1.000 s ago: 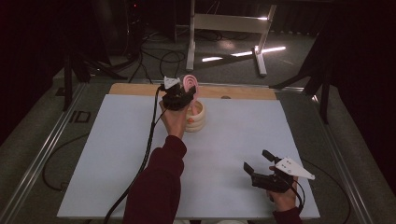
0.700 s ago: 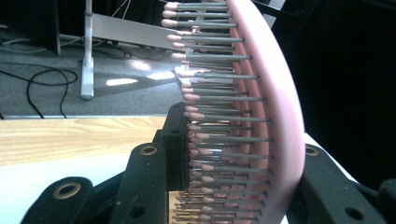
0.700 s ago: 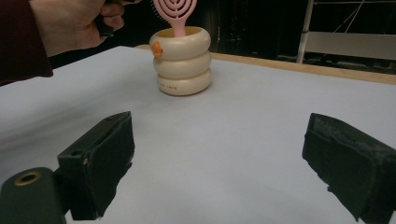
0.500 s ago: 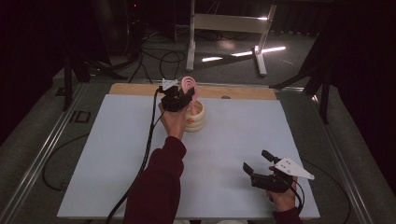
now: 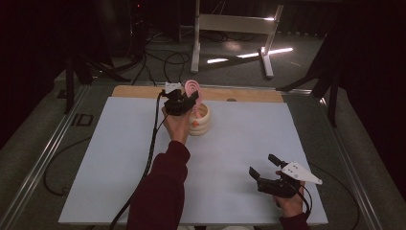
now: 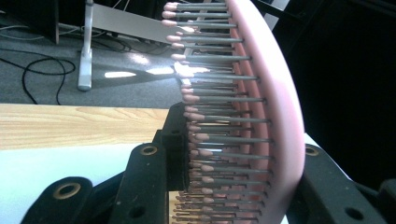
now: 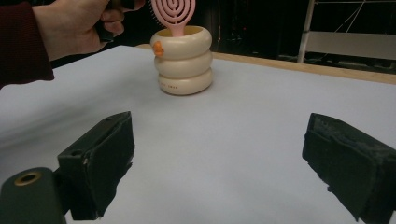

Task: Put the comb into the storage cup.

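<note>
A pink hairbrush (image 5: 193,87) stands upright with its handle down inside a cream ringed holder (image 5: 201,122) at the far middle of the white mat. My left gripper (image 5: 190,99) is shut on the brush head; in the left gripper view the bristles and pink back (image 6: 275,93) sit between its jaws (image 6: 233,154). The right gripper view shows the brush (image 7: 173,11) rising out of the holder (image 7: 183,60), which bears a small orange mark. My right gripper (image 5: 264,166) rests near the mat's front right, open (image 7: 219,154), nothing between its jaws.
The white mat (image 5: 119,158) covers most of the table, with a strip of wooden board (image 5: 139,91) along its far edge. Behind the table stand a metal frame (image 5: 230,24) and loose floor cables (image 5: 163,57). A cable (image 5: 153,143) trails from my left gripper.
</note>
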Demonstrator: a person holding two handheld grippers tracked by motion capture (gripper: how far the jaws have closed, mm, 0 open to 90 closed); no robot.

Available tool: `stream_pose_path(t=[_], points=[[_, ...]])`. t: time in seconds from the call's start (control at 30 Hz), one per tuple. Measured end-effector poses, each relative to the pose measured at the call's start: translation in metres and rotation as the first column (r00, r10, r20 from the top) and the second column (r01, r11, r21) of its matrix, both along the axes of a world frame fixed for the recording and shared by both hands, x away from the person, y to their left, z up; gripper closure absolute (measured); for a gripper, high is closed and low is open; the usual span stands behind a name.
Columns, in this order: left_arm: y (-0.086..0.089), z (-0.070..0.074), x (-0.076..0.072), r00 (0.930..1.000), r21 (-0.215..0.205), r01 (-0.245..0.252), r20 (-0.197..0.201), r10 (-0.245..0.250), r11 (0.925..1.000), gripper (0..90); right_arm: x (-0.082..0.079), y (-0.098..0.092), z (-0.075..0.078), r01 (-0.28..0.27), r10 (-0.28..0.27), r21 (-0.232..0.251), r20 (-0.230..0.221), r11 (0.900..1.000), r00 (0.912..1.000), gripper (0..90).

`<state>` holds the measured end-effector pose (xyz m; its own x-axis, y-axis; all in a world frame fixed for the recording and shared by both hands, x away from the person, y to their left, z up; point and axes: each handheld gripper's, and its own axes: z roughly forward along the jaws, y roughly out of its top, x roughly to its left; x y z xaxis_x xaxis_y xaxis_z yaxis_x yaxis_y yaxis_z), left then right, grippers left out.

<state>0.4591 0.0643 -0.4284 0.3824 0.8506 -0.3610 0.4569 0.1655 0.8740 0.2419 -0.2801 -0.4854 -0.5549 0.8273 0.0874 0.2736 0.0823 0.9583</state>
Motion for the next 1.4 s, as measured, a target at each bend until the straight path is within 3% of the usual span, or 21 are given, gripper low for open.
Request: stream_pose_path(t=[0.53, 1.4], points=[[0.011, -0.002, 0.002, 0.9997, -0.009, -0.018, -0.018, 0.017, 0.9998, 63.6, 0.0, 0.001, -0.001, -0.004, 0.004, -0.001, -0.001, 1.0, 1.0, 9.0], [0.024, -0.006, 0.001, 0.9991, 0.027, -0.035, -0.024, 0.035, 0.999, 60.6, 0.001, 0.002, -0.001, -0.008, 0.008, 0.002, 0.0, 1.0, 1.0, 9.0]])
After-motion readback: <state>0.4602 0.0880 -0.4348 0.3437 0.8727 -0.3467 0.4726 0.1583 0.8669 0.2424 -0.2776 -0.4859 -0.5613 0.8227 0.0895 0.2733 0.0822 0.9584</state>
